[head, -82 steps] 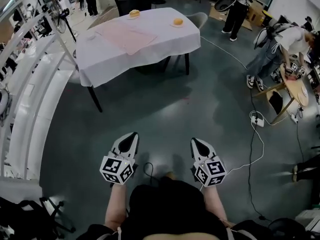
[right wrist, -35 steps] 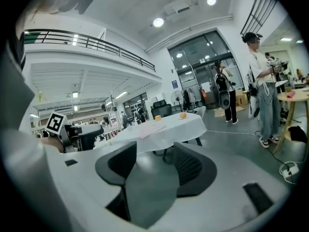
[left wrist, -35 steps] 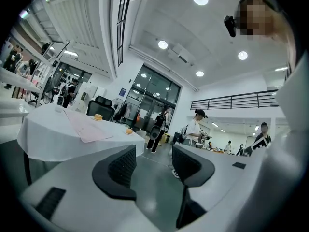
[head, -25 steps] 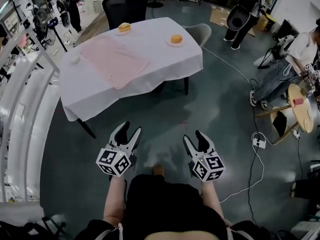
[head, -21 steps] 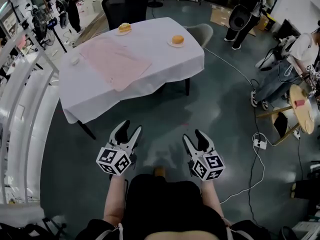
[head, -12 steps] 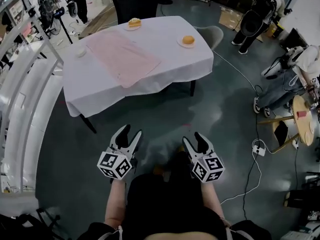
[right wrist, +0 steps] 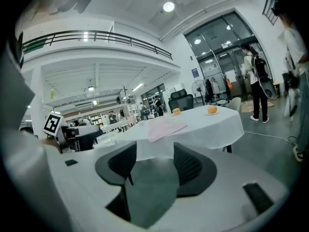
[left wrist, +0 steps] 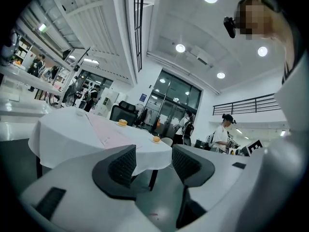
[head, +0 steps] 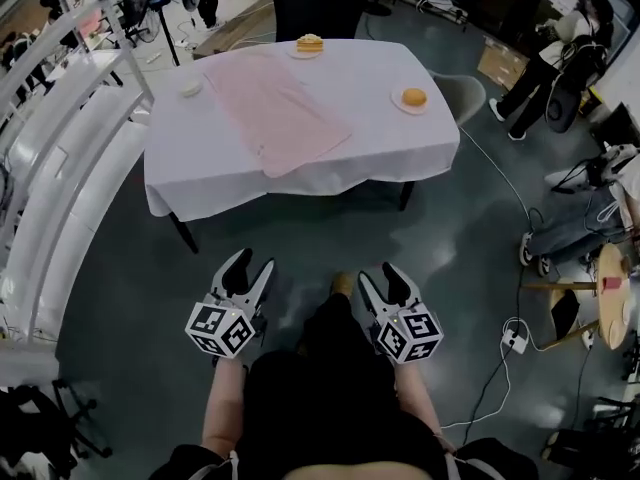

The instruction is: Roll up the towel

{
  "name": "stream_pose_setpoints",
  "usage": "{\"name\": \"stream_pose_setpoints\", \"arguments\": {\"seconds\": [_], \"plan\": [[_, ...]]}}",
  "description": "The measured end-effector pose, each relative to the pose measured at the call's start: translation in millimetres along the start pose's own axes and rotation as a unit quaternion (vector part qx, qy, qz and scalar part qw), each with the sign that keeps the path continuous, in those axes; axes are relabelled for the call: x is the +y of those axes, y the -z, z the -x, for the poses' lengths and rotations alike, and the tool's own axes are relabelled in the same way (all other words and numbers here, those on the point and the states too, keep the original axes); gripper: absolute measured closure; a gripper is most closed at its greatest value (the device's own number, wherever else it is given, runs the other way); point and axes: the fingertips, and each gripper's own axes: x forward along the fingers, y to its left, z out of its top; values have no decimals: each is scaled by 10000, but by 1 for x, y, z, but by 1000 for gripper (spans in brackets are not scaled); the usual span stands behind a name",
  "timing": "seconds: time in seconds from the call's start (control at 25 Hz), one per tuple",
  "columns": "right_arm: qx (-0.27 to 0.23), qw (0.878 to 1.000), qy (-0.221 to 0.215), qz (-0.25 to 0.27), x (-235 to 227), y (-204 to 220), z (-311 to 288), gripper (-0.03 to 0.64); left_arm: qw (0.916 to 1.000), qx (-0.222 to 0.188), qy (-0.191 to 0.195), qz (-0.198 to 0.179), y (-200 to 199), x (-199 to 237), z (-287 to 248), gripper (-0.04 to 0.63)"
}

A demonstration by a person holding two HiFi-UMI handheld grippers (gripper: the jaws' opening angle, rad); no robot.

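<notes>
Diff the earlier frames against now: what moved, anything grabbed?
The person walked toward the table, which now sits nearer and more centred in the head view. The left gripper and right gripper went from jaws together to apart. Nothing was grasped. Unchanged: the pink towel lies flat and unrolled on the table, and both grippers are empty, held low, short of it.

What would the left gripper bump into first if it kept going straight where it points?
Nothing close: the left gripper has open fingers framing only floor. Farther on it would probably meet the white tablecloth at its hanging front edge, short of the pink towel; depth is hard to judge.
</notes>
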Motion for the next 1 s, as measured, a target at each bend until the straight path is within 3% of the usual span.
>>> {"name": "stream_pose_setpoints", "arguments": {"seconds": [0.16, 0.64, 1.0], "plan": [[-16, 9998, -186, -40, -27, -22, -37, 365, 9998, -69, -10, -164, -22, -3, -41, 357], [-17, 9975, -700, 83, -130, -89, -143, 365, 9982, -382, -424, -178, -60, 13, -179, 357], [80, 9948, -1008, 103, -190, -112, -198, 365, 9953, -356, -818, -377, -64, 19, -241, 357]]}}
